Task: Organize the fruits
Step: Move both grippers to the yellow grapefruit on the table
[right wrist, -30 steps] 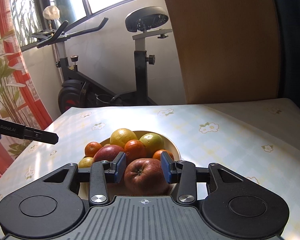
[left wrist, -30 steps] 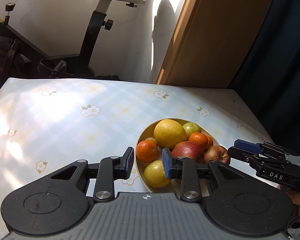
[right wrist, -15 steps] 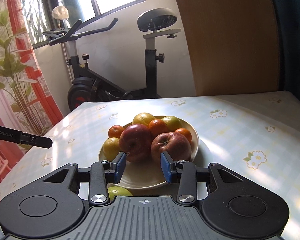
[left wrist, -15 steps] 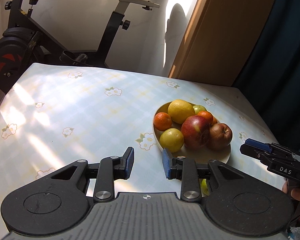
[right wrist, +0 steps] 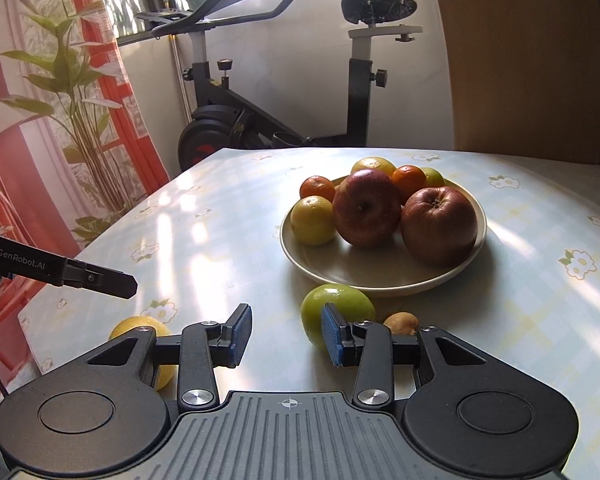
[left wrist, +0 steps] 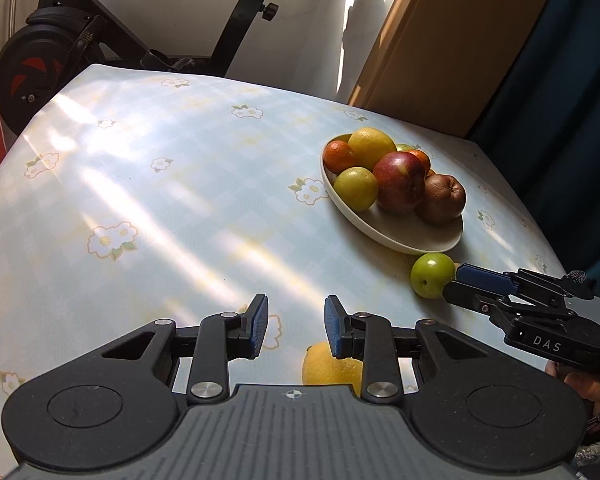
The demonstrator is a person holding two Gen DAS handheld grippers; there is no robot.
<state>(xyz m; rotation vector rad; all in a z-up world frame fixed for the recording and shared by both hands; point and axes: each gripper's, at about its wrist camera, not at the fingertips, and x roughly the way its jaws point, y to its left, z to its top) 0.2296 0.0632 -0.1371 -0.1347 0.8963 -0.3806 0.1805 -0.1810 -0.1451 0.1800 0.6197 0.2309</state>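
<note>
A cream plate (left wrist: 412, 240) (right wrist: 380, 276) holds two red apples (right wrist: 366, 212), several oranges and yellow fruits. A green apple (left wrist: 432, 275) (right wrist: 340, 306) lies on the table just in front of the plate, beside a small brown fruit (right wrist: 401, 322). A yellow lemon (left wrist: 330, 368) (right wrist: 140, 326) lies on the table nearer me. My left gripper (left wrist: 296, 326) is open and empty, above the table with the lemon just below its right finger. My right gripper (right wrist: 286, 334) is open and empty, its right finger in front of the green apple.
The table (left wrist: 160, 200) has a pale flowered cloth. An exercise bike (right wrist: 280, 120) stands behind it. A wooden panel (right wrist: 520, 60) and dark curtain (left wrist: 560, 80) are at the back right. A plant and red curtain (right wrist: 80, 100) are at the left.
Both grippers have pulled back from the plate, toward me. The green apple, the lemon and the small brown fruit have come into view on the table.
</note>
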